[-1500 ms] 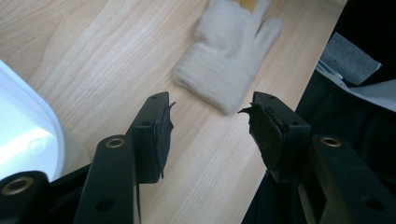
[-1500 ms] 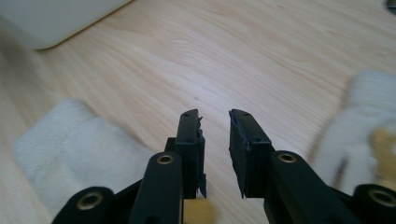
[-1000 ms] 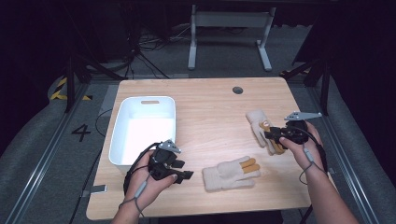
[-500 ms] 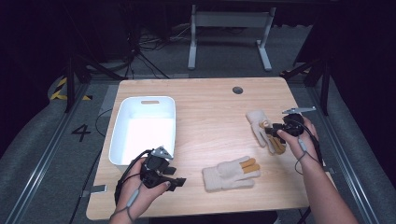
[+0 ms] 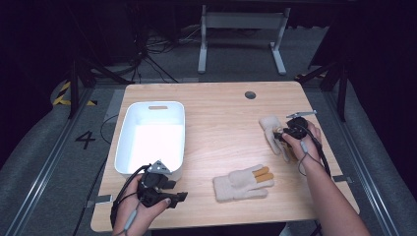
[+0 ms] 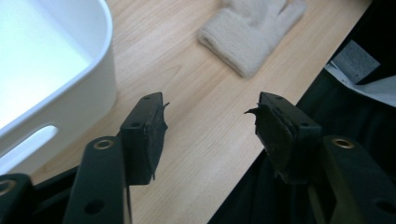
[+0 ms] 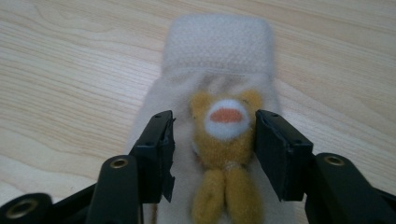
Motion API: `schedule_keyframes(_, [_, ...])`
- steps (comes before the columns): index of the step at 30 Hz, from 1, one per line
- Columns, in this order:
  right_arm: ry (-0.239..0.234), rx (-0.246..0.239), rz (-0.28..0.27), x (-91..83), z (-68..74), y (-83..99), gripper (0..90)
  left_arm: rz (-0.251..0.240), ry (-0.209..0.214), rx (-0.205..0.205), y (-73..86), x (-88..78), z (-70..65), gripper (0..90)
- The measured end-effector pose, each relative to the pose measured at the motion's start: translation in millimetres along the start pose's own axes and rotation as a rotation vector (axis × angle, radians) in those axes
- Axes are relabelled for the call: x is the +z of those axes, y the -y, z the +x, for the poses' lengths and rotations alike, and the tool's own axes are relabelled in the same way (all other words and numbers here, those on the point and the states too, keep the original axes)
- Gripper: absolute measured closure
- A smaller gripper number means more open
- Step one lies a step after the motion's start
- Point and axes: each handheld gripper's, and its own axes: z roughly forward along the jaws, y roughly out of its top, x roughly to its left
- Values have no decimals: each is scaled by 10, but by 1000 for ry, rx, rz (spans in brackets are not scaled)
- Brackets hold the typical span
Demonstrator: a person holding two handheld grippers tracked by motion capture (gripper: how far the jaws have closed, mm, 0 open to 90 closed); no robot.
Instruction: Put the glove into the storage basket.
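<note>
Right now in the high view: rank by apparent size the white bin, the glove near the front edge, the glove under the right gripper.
1. white bin, clearly largest.
2. glove near the front edge, lying flat in full view.
3. glove under the right gripper, which looks smaller, but the right gripper covers part of it, so the two gloves may match.

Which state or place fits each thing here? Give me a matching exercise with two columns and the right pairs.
Things:
1. white bin
2. near glove
3. far glove
4. left gripper

Places or states:
A. lies flat between the two hands, orange fingers showing
B. jaws apart over bare wood, nothing between them
C. stands at the table's left side
D. lies under the right gripper, its yellow bear patch between the open jaws

Pairs: 1-C, 2-A, 3-D, 4-B
</note>
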Motion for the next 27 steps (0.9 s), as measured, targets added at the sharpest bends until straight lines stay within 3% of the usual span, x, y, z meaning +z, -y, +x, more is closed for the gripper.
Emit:
schedule_keyframes(2, [1, 4, 5, 23, 2, 6, 483, -16, -8, 8, 11, 6, 7, 416])
schedule_keyframes(3, [8, 5, 13, 70, 0, 21, 486, -31, -41, 19, 25, 33, 8, 408])
schedule_keyframes(5, [11, 1, 15, 82, -3, 26, 505, -25, -44, 20, 26, 44, 21, 398])
schedule_keyframes(9, [-10, -19, 23, 66, -26, 27, 640, -18, -40, 10, 21, 90, 56, 421])
schedule_keyframes(14, [-25, -47, 18, -19, -53, 26, 684, -7, -37, 24, 8, 95, 35, 423])
schedule_keyframes(20, [-69, -94, -25, -273, -55, -9, 696, 5, -26, 41, -43, 105, 29, 418])
schedule_keyframes(24, [-93, -146, -35, -419, -33, -31, 697, 23, -20, 52, -77, 135, 28, 415])
schedule_keyframes(27, [-131, -210, -52, -574, 12, -55, 697, 26, -6, 64, -121, 148, 14, 413])
